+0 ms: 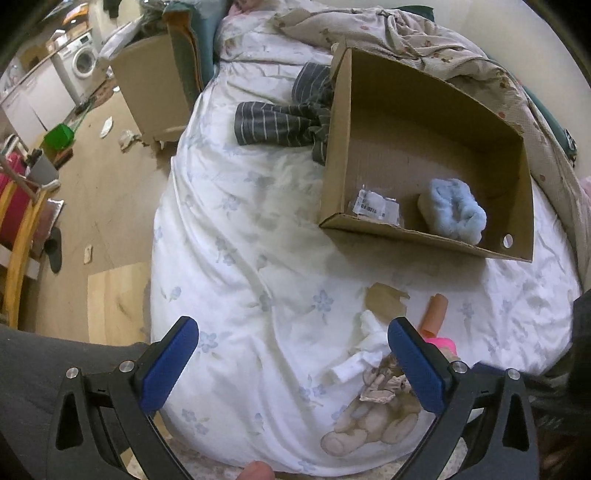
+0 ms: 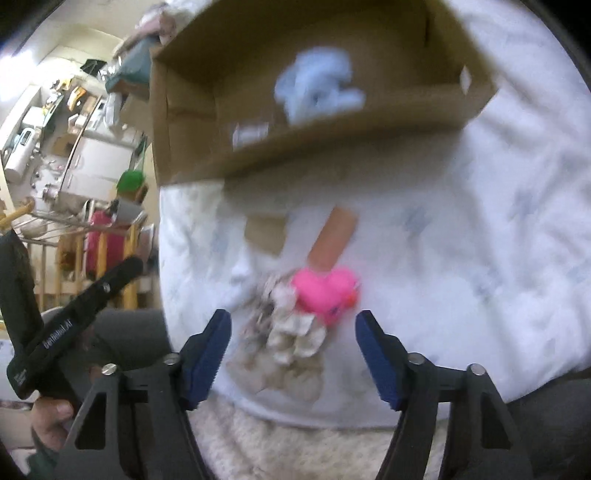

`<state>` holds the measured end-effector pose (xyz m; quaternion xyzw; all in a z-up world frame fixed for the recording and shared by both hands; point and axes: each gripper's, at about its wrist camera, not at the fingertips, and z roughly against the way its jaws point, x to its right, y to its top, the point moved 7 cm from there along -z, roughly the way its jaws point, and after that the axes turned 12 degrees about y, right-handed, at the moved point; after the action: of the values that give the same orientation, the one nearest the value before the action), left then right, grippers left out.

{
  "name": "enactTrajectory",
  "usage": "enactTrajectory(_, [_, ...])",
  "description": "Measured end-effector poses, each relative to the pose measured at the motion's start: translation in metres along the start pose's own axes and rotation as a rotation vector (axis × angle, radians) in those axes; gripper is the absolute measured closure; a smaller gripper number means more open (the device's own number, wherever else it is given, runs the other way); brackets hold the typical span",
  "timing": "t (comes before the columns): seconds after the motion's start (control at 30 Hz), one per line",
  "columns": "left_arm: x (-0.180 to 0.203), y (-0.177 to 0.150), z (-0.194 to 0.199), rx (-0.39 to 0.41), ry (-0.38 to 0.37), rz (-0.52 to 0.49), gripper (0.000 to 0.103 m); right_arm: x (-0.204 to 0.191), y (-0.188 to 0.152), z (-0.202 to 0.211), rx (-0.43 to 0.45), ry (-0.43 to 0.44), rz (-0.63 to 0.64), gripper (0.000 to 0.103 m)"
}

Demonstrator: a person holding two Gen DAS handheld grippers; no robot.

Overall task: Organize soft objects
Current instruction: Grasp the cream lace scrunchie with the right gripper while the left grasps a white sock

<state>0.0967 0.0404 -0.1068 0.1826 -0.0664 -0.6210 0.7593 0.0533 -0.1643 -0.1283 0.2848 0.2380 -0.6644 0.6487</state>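
An open cardboard box (image 1: 424,122) lies on the bed and holds a fluffy light-blue soft thing (image 1: 452,210); both show blurred in the right wrist view, box (image 2: 332,140), blue thing (image 2: 317,88). A pink plush (image 2: 327,291) lies on the white bedding, just ahead of my open, empty right gripper (image 2: 293,354). A beige crumpled soft item (image 2: 291,332) lies next to it. My left gripper (image 1: 291,343) is open and empty above the bedding. A grey striped garment (image 1: 280,122) lies left of the box.
An orange tube (image 1: 436,312) and a cardboard scrap (image 1: 384,299) lie on the bedding (image 1: 236,258). A crumpled quilt (image 1: 424,33) is behind the box. A second box (image 1: 155,85) stands on the floor to the left, with cluttered furniture beyond.
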Motion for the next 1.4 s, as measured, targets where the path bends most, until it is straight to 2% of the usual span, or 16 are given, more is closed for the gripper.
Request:
enactTrajectory(0.1, [0.002,0.001,-0.002,-0.006,-0.004,-0.001,0.001,0.002,-0.006,-0.018,-0.052,-0.027,-0.005,0.031])
enactTrajectory(0.2, [0.006,0.000,-0.005,-0.015,-0.010,-0.004,0.001,0.001,-0.006,-0.031,-0.081,-0.043,-0.005,0.042])
enactTrajectory(0.3, [0.008,-0.002,-0.006,-0.021,-0.007,-0.014,0.001,0.007,-0.004,-0.040,-0.091,-0.093,0.000,0.067])
enactTrajectory(0.43, [0.009,-0.002,-0.007,-0.029,-0.009,-0.014,0.001,0.006,0.001,-0.031,-0.055,-0.113,0.040,0.085])
enactTrajectory(0.6, [0.009,-0.006,-0.016,-0.075,-0.003,-0.009,0.001,0.013,0.013,0.000,0.037,-0.166,0.063,0.086])
enactTrajectory(0.7, [0.013,-0.009,-0.021,-0.094,-0.004,-0.026,0.001,0.013,0.017,0.015,0.074,-0.154,0.057,0.086])
enactTrajectory(0.97, [0.032,-0.016,-0.038,-0.168,-0.070,-0.039,0.002,0.001,0.028,0.055,0.234,-0.037,0.057,0.086])
enactTrajectory(1.1, [0.049,-0.020,-0.049,-0.224,-0.126,-0.058,0.016,-0.002,0.030,0.057,0.240,-0.001,0.053,0.086])
enactTrajectory(1.2, [0.058,-0.026,-0.060,-0.266,-0.145,-0.073,0.017,0.000,0.030,0.054,0.228,0.007,0.039,0.086])
enactTrajectory(1.27, [0.065,-0.030,-0.066,-0.292,-0.155,-0.093,0.022,0.001,0.031,0.051,0.228,0.008,0.039,0.086])
enactTrajectory(1.37, [0.071,-0.033,-0.073,-0.305,-0.150,-0.107,0.037,0.003,0.029,0.054,0.227,-0.004,0.037,0.086])
enactTrajectory(1.4, [0.074,-0.034,-0.076,-0.314,-0.154,-0.110,0.045,0.005,0.029,0.053,0.226,-0.003,0.034,0.086])
